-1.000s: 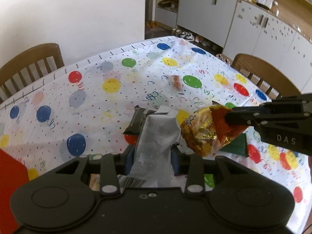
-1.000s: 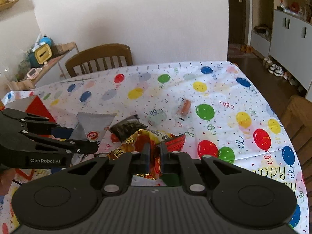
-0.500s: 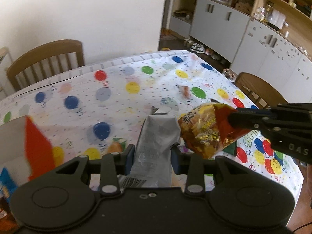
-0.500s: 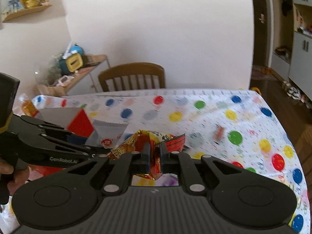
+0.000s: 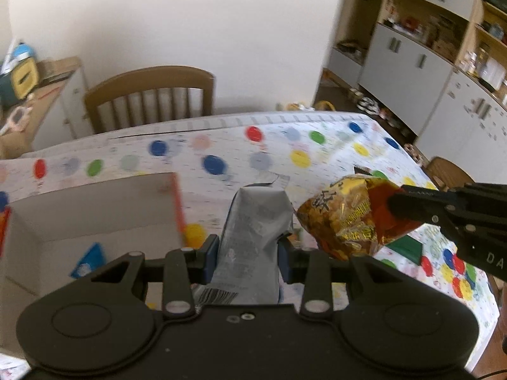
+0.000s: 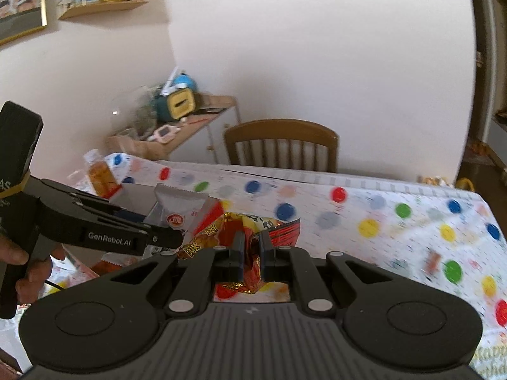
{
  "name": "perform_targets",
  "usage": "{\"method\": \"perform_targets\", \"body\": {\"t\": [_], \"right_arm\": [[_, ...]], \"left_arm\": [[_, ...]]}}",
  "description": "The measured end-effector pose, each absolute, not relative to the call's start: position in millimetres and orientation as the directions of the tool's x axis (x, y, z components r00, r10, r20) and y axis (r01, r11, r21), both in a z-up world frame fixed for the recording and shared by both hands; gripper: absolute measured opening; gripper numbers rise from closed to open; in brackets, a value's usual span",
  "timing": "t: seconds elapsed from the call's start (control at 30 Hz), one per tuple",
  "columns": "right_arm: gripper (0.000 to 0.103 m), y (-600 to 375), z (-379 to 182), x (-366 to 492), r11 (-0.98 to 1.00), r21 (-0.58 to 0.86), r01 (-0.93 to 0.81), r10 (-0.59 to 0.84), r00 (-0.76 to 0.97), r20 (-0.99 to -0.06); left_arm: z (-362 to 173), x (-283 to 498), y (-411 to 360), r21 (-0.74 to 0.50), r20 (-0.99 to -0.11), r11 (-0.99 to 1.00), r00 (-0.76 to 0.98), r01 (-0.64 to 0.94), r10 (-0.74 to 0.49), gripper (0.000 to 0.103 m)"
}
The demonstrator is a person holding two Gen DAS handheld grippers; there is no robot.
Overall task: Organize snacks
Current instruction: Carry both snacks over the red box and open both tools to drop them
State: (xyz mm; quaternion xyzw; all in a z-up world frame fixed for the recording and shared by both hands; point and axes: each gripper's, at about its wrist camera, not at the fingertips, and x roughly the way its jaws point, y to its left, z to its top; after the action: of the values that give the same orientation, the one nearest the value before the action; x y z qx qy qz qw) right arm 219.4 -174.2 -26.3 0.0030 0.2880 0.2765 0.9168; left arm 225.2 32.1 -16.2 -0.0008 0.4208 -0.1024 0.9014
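- Left claw (image 5: 247, 250) pinches one grey snack packet (image 5: 253, 221).
- Right claw (image 6: 250, 250) pinches one orange-yellow snack bag (image 6: 250, 231).
- One white box (image 5: 95, 215) stands on the table (image 5: 317, 152).

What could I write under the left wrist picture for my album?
Left gripper holding a grey snack packet beside an orange snack bag, near a white box.

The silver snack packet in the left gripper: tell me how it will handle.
The silver snack packet looks creased and crinkled, so probably floppy. It stands up from the left gripper unsupported, suggesting it is light. Its glossy foil may be slippery.
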Motion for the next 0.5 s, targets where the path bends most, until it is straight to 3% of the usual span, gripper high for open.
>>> {"method": "perform_targets", "body": {"t": [0.5], "right_arm": [[0.008, -65, -29, 233, 0.763, 0.147, -0.63, 0.596, 0.595, -0.539]], "left_arm": [[-9, 223, 142, -0.055, -0.758, 0.998, 0.651, -0.021, -0.028, 0.035]]}}
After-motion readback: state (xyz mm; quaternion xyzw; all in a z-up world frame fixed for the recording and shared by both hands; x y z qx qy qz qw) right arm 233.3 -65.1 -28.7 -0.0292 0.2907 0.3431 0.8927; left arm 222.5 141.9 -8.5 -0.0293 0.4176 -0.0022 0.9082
